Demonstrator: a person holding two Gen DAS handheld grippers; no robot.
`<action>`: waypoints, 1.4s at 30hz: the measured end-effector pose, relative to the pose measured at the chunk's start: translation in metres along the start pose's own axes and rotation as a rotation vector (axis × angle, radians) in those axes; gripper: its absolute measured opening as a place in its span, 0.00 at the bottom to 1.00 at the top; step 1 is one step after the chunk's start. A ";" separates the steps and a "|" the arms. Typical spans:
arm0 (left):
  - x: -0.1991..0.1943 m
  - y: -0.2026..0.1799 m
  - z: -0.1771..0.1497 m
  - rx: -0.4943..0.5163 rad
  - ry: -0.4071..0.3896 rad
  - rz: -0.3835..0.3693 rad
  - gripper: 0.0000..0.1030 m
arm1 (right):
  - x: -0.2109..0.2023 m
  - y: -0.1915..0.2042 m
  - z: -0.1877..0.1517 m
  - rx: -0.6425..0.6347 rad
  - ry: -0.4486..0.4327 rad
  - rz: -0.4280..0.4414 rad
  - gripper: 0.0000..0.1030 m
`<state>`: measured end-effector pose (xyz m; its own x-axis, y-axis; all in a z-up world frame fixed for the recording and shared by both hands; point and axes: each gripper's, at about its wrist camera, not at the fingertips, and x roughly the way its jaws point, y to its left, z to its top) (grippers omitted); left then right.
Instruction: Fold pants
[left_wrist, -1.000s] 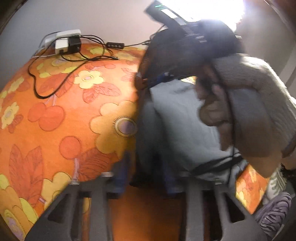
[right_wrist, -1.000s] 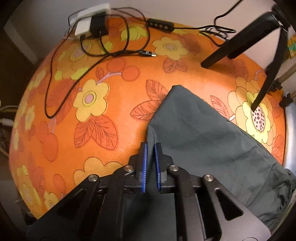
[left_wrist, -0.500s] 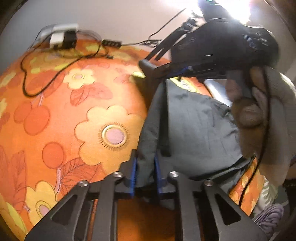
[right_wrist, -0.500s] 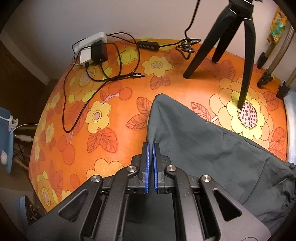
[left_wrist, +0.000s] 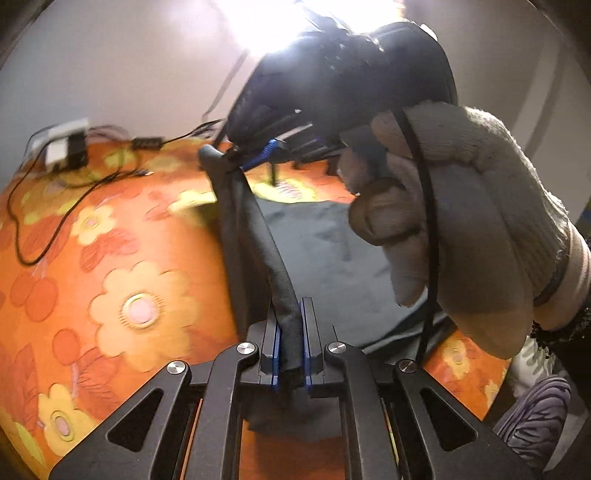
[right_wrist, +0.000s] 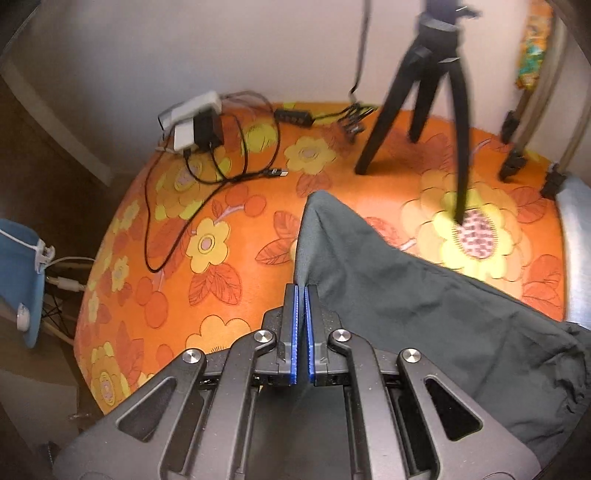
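My left gripper (left_wrist: 290, 343) tilts down, jaws just closed on pants (left_wrist: 332, 251) hem; right gripper (right_wrist: 302, 332) pinches another edge. Only left view shows my gloved hand (left_wrist: 465, 229).

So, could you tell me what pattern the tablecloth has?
Orange tablecloth with yellow flowers and red leaves; the right wrist view shows it best.

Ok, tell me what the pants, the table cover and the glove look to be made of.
Pants: thin woven cloth, matte dark grey-green; it drapes and creases softly.
Table cover: looks like printed fabric or coated cloth, orange floral; which one cannot be told.
Glove: knitted yarn, off-white, visible ribbed stitches and fuzzy surface.
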<state>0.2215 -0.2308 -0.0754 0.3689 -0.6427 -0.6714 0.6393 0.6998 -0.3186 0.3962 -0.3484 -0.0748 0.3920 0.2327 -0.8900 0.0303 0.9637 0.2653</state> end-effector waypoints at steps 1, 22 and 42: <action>0.000 -0.006 0.001 0.007 0.000 -0.008 0.07 | -0.008 -0.005 -0.001 0.006 -0.011 0.004 0.04; 0.094 -0.218 0.013 0.202 0.073 -0.264 0.07 | -0.157 -0.240 -0.083 0.232 -0.161 -0.130 0.04; 0.193 -0.274 0.014 0.215 0.182 -0.316 0.07 | -0.153 -0.359 -0.134 0.346 -0.147 -0.169 0.03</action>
<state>0.1273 -0.5509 -0.1079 0.0188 -0.7361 -0.6766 0.8353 0.3835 -0.3940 0.2026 -0.7122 -0.0836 0.4817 0.0294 -0.8758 0.4035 0.8797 0.2515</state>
